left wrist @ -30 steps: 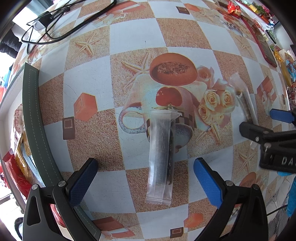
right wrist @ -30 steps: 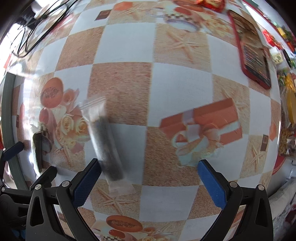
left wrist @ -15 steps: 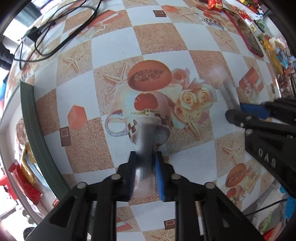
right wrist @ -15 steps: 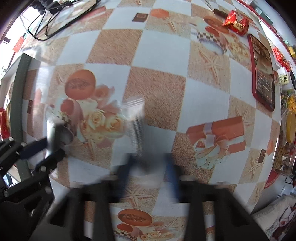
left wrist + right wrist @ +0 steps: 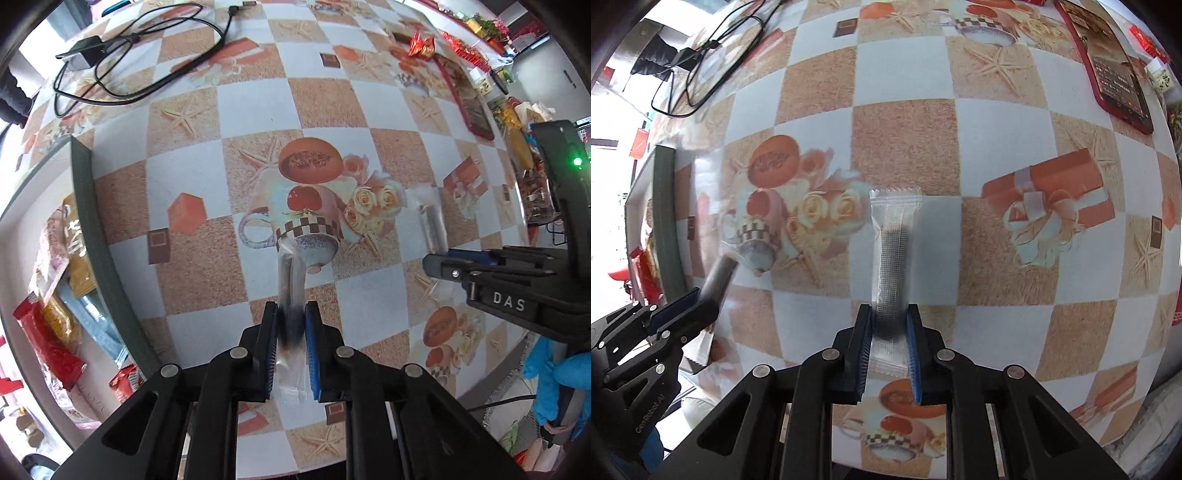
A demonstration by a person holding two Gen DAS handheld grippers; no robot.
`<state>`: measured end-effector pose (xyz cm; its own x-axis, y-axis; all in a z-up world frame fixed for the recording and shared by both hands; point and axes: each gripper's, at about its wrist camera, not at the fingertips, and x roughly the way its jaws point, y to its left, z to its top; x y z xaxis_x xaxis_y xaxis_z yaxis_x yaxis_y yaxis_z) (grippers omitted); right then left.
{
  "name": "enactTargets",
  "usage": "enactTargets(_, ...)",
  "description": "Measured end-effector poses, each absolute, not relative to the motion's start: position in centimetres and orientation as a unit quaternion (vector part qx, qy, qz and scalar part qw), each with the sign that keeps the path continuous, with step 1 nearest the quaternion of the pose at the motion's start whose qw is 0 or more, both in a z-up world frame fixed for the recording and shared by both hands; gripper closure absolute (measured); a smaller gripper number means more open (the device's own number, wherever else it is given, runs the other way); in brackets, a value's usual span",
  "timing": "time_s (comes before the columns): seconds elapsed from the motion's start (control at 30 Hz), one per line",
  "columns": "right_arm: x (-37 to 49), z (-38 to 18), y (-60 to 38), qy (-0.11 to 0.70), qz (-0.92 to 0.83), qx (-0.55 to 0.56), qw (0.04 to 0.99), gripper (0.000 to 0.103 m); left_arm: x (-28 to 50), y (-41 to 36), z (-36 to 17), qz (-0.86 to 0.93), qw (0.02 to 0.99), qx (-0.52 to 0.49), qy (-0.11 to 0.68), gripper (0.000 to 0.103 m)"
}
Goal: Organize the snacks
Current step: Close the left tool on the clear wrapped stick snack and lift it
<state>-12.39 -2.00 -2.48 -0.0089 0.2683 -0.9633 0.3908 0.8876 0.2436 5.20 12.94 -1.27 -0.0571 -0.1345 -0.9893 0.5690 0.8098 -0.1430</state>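
Snack sticks in clear wrappers are what I have in both claws at the moment, one apiece. My left claw [image 5: 291,347] has its blue pads closed right down on the lower part of the left snack stick [image 5: 291,291], a see-through sleeve with a dark filling; its far end hangs out over the printed cup pattern on the desk [image 5: 184,258], and I read it as lifted off the surface, though the blur makes that hard to be sure of. My right claw [image 5: 889,343] is likewise clamped shut on the right snack stick [image 5: 894,258], gripping near its lower end, with the crimped top edge pointing away from me over a white square of the checkered cloth. From the left wrist view I can see the right claw side-on at the right edge with its stick poking out beyond the tips, and a blue-gloved hand [image 5: 561,384] below it. From the right wrist view the left claw sits low on the left, its stick blurred.

Off the left edge of the desk there is a green-rimmed box [image 5: 88,206] with red, yellow and blue packets [image 5: 51,343] in it. A red phone [image 5: 1115,70] lies at the far right, and black cables [image 5: 140,70] loop at the far left.
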Motion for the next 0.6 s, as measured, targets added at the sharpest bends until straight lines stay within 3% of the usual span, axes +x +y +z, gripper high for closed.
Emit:
enactTargets(0.3,-10.8,-1.3,0.9,0.711,-0.039,0.211,0.67,0.084,5.2,14.7,-1.6,-0.265,0.662,0.156,0.684,0.086)
enactTargets(0.37,-11.0,-1.9,1.5,0.716,-0.041,0.209,0.665,0.084,4.8,14.9,-3.1,-0.246,0.656,0.185,0.689,0.079)
enactTargets(0.43,-11.0,-2.4,1.0,0.719,-0.042,0.209,0.662,0.084,4.8,14.9,-4.1,-0.243,0.649,0.192,0.695,0.053)
enactTargets(0.5,-11.3,-2.4,0.9,0.72,-0.043,0.21,0.66,0.084,5.3,14.8,-4.7,-0.239,0.646,0.202,0.697,0.042)
enactTargets(0.6,-11.3,-2.7,1.0,0.722,-0.044,0.212,0.658,0.084,5.8,14.2,-5.4,-0.24,0.641,0.22,0.695,0.037)
